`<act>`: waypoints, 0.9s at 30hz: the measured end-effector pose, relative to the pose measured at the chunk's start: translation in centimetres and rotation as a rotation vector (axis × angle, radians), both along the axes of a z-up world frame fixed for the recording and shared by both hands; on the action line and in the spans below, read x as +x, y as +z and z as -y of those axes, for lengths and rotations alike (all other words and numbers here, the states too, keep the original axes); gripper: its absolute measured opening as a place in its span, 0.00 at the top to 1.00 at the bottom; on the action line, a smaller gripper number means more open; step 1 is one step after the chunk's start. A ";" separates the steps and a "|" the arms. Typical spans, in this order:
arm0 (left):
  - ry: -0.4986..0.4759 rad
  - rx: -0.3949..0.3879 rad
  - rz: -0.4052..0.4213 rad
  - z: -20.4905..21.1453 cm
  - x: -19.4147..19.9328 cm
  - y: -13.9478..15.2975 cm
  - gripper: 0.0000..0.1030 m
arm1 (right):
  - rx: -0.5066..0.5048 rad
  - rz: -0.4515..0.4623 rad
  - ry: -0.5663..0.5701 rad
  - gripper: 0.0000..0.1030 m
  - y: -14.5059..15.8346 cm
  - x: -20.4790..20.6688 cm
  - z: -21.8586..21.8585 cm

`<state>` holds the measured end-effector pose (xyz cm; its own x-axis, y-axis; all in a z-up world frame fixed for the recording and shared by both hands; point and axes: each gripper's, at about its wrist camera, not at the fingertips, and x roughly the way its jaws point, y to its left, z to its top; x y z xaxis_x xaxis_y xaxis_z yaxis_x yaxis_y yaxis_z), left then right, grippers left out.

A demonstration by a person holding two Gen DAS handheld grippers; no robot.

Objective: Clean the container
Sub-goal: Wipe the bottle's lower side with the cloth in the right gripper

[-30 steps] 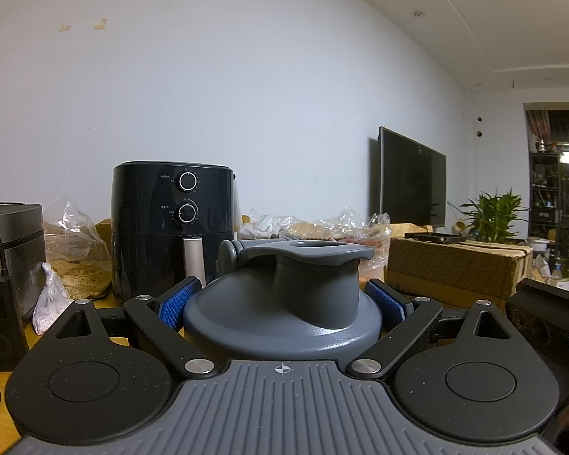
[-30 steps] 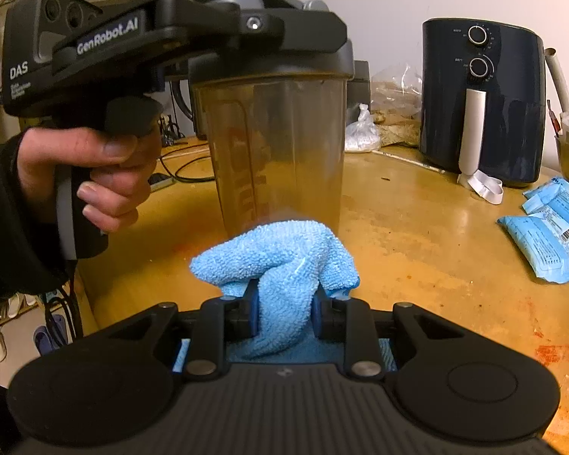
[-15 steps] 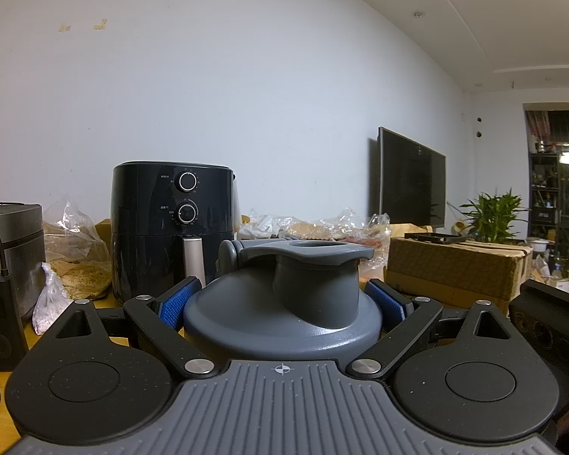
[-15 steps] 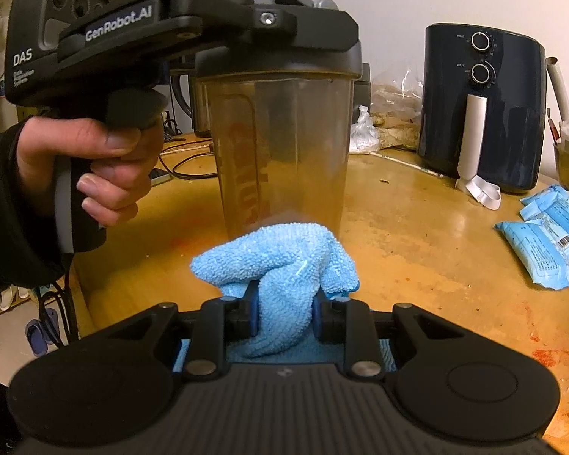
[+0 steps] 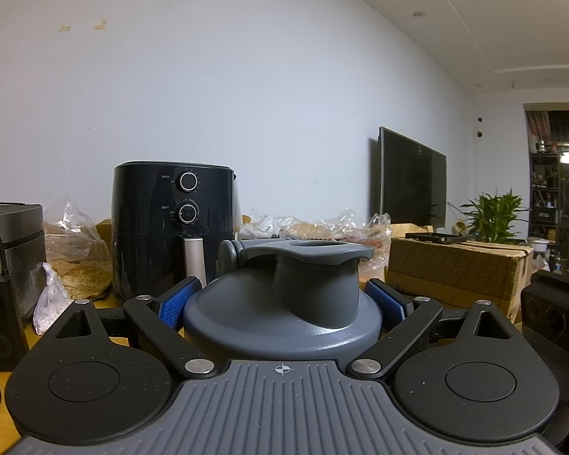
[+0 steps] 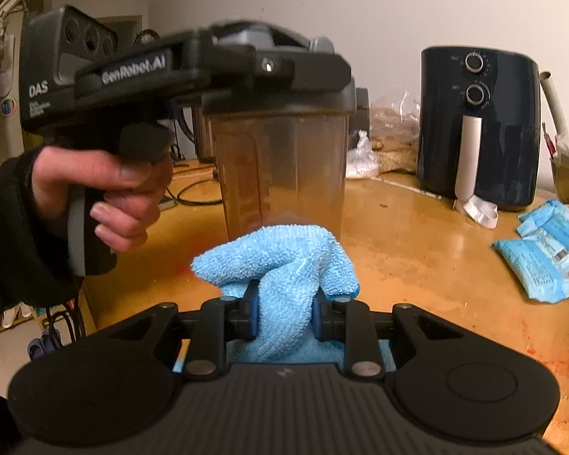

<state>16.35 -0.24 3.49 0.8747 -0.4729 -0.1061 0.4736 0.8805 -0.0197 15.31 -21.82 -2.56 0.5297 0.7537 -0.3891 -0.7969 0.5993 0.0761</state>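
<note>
Step in hand: wiping the outside of the container, by my reading; the blue cloth sits bunched just in front of its lower wall, and whether it touches the wall I cannot tell.
Container: a tall, smoky see-through tumbler with a grey lid, upright, centre of the right wrist view; whether its base rests on the bench is hidden by the cloth.
Left gripper: clamped on the lid, a blue pad pressing each side, holding the container steady from the left; a hand in a dark sleeve grips its handle.
Right gripper: nearly closed, pinching the cloth between its pads.
Next move: likely press the cloth against the wall and rub; the left grip must resist the push so the container does not twist.
Bench: worn yellow wood with reddish stains at the near right.
Room: a black air fryer at the far right, blue packets near it, plastic bags by the white wall, a dark screen and a plant further right.
</note>
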 end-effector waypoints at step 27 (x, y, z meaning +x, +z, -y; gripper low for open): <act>0.011 0.003 0.000 0.2 0.1 0.0 0.08 | 0.246 0.180 -0.032 0.78 2.4 -1.5 1.8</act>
<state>16.46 -0.39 3.45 0.8799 -0.4629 -0.1074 0.4639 0.8857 -0.0169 13.81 -23.60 -0.17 0.5983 0.7956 -0.0949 -0.7919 0.6052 0.0809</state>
